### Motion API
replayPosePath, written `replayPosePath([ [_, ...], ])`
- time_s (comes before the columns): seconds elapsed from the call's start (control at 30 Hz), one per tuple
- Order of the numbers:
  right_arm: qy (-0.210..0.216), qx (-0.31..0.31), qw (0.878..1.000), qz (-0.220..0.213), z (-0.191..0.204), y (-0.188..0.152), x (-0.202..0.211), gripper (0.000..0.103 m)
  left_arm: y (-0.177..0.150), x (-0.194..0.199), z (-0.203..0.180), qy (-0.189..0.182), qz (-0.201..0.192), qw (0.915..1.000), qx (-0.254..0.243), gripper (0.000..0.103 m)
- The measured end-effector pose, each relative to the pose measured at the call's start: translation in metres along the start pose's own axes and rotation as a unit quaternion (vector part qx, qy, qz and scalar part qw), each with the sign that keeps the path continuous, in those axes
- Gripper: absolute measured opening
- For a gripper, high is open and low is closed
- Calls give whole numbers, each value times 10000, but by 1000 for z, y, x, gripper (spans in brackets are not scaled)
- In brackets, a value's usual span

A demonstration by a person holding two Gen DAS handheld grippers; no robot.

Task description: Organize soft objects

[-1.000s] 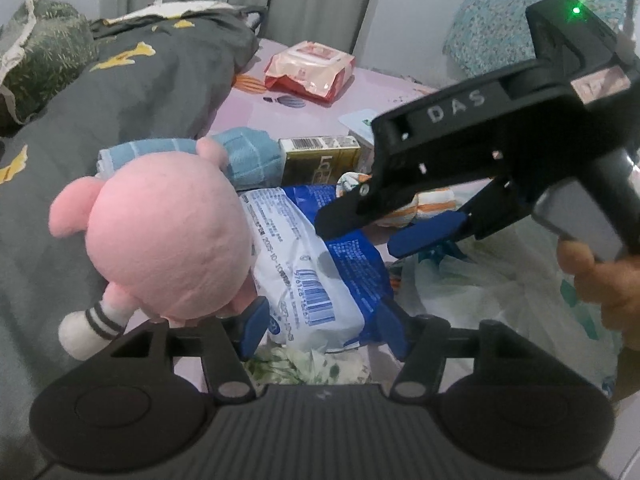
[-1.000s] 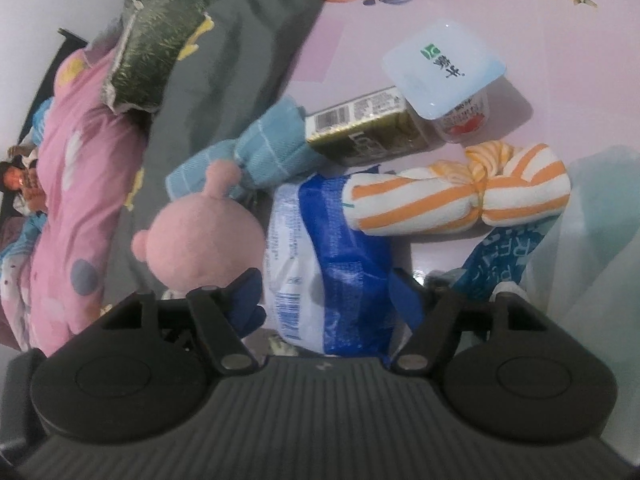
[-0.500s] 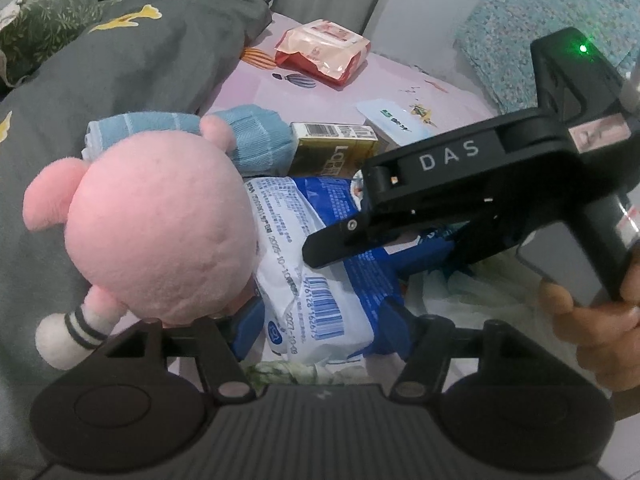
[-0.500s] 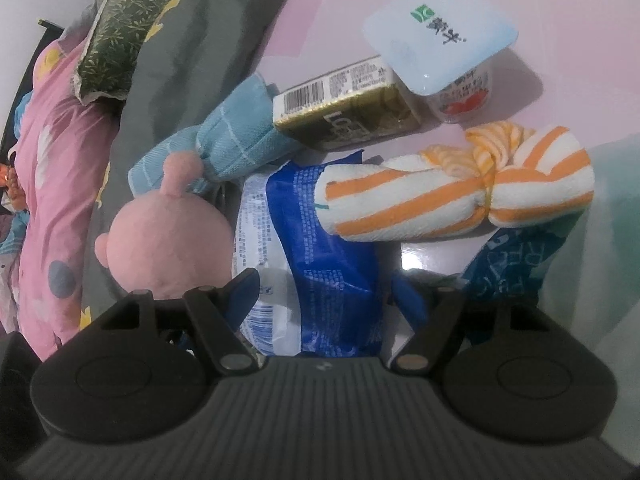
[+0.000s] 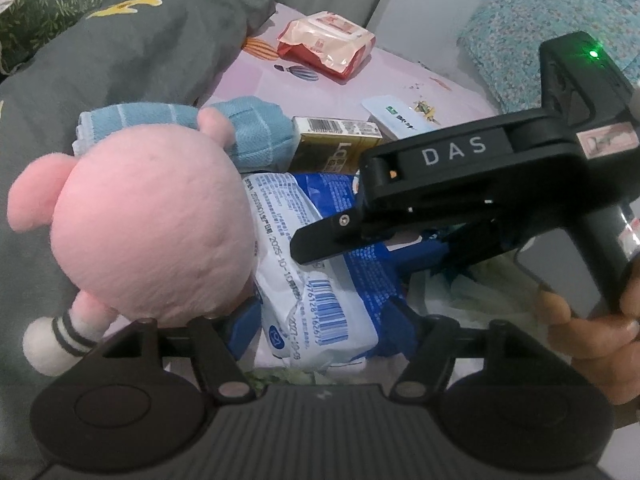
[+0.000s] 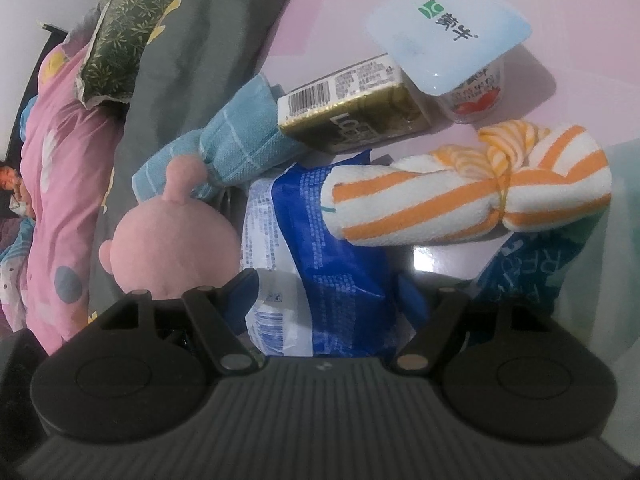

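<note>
A: Two tongs, left tongs [image 5: 320, 320] and right tongs [image 6: 324, 300], both spread around the blue wipes pack [image 5: 320, 288]; jaws just opened further.

B: Why? Perhaps to fit its width. The pink plush toy [image 5: 152, 232] lies at its left on the bed [image 5: 340, 92].

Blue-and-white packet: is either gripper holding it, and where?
Probably not held. The packet lies between both grippers' jaws; the left gripper has just been opening, and whether the right gripper presses its sides cannot be told.

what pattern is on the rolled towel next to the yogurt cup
Orange and white stripes on the rolled towel; clearest in the right wrist view.
</note>
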State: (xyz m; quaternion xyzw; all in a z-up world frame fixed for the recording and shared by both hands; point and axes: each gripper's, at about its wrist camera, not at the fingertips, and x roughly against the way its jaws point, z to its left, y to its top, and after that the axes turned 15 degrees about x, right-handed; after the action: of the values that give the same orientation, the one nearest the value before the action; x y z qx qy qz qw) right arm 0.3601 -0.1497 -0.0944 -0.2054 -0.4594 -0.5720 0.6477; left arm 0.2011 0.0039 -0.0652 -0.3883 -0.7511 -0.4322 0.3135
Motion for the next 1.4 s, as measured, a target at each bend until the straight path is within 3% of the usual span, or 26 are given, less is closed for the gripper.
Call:
replayPosePath([
  [0.5,36,-37,9999,-119,-4,-2,3,75,4,-7,0,-9,96,9999,125,70],
  [0.8,5,-32,9998,-209,-7,-7,11,64,1,-7,-7,-60,74,9999,71,72],
  [1.4,-53,-23,9999,-162,-10,-10,14,66,4,-15,-10,-75,241,9997,24,76],
])
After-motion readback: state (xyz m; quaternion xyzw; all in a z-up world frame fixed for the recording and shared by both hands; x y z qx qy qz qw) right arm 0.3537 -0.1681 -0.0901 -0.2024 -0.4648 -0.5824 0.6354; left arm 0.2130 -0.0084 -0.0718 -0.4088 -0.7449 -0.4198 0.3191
